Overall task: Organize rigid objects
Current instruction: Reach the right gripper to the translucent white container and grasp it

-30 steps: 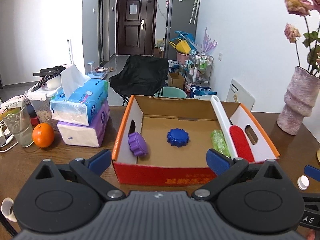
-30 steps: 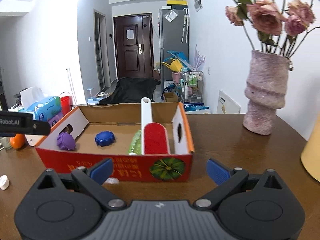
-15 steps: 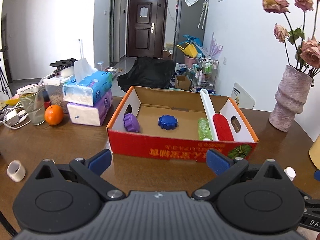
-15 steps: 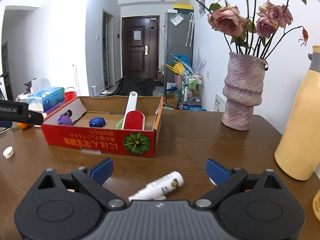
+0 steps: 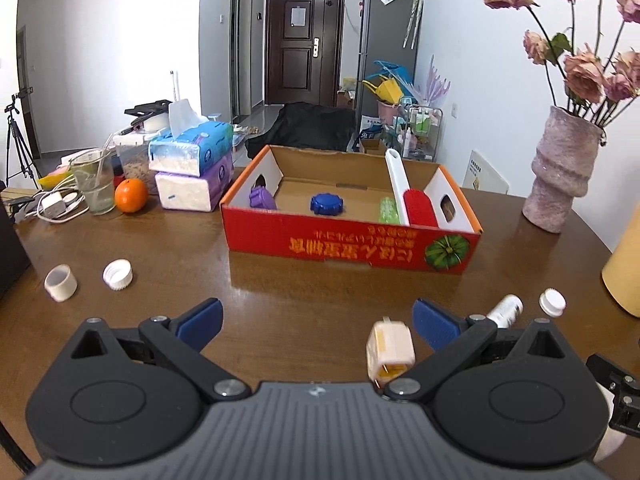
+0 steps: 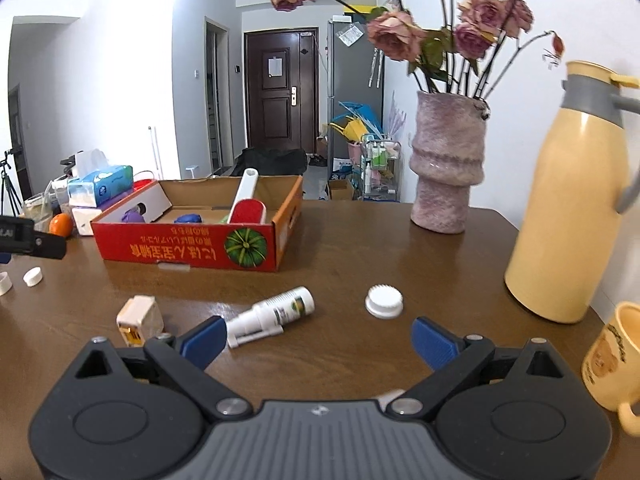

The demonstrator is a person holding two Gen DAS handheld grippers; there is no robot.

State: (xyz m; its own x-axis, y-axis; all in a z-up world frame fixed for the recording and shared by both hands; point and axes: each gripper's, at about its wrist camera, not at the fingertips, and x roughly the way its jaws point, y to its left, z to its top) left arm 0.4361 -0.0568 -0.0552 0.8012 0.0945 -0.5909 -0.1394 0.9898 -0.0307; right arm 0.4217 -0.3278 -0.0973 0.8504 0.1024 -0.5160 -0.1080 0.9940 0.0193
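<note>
Nearest the viewer, the left tool (image 5: pixel 316 322) and the right tool (image 6: pixel 316 338) both hang low over a brown wooden tabletop (image 6: pixel 360 240), each spread wide with nothing between its blue pads. Just inside the left tool's right pad stands a small cream plastic box (image 5: pixel 390 350) with an orange end, seen in the right wrist view a little left of the right tool. Just beyond the right tool's left pad a white spray bottle (image 6: pixel 272 314) lies on its side, and a white ribbed cap (image 6: pixel 384 301) sits a little to its right. Two more white caps (image 5: pixel 118 274) lie apart on the left side of the tabletop. These pieces look light, stiff and smooth, so the bottle would likely roll; gripping across its wide labelled body seems safest. Farther back stands an open red cardboard box (image 5: pixel 348 240) holding a purple gear-shaped piece (image 5: pixel 262 199), a blue gear-shaped piece (image 5: pixel 327 204), a green item and a red-and-white brush (image 5: pixel 416 208). Beyond it, to the right, stands a pink vase (image 6: pixel 448 168) of dried roses
</note>
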